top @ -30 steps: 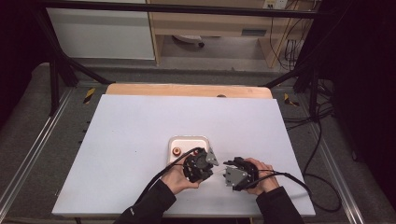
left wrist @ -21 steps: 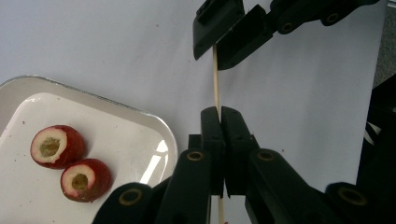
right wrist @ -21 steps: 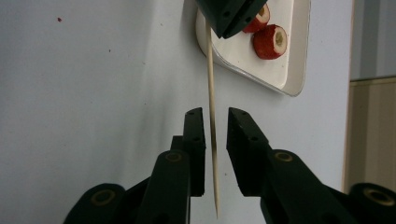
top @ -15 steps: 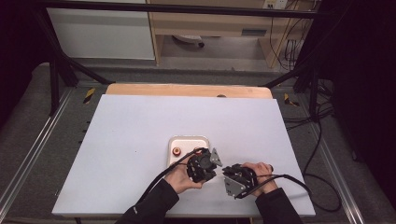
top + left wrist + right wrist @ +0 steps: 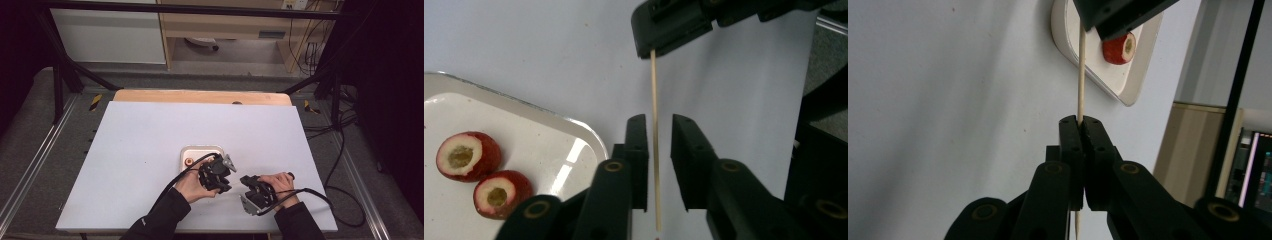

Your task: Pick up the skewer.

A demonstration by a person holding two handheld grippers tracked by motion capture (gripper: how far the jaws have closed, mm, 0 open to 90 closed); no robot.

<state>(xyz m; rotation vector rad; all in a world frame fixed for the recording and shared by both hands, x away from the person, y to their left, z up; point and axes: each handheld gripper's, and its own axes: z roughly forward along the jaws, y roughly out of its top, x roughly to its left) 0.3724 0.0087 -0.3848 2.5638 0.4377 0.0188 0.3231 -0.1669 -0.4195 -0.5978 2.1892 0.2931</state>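
Note:
A thin wooden skewer spans the gap between my two grippers. My right gripper is shut on its one end, the jaws having just closed on it. My left gripper has just been opening; the skewer runs between its parted jaws without touching the pads. In the high view the left gripper and right gripper face each other near the table's front. A white tray beside the left gripper holds two red cored fruit pieces.
The tray lies on a white table top, with a wooden strip along its far edge. Cables trail from both grippers toward the front. Shelving and dark frame posts stand beyond the table.
The right gripper has turned and sunk slightly toward the table's front edge. The left hand has stayed beside the tray.

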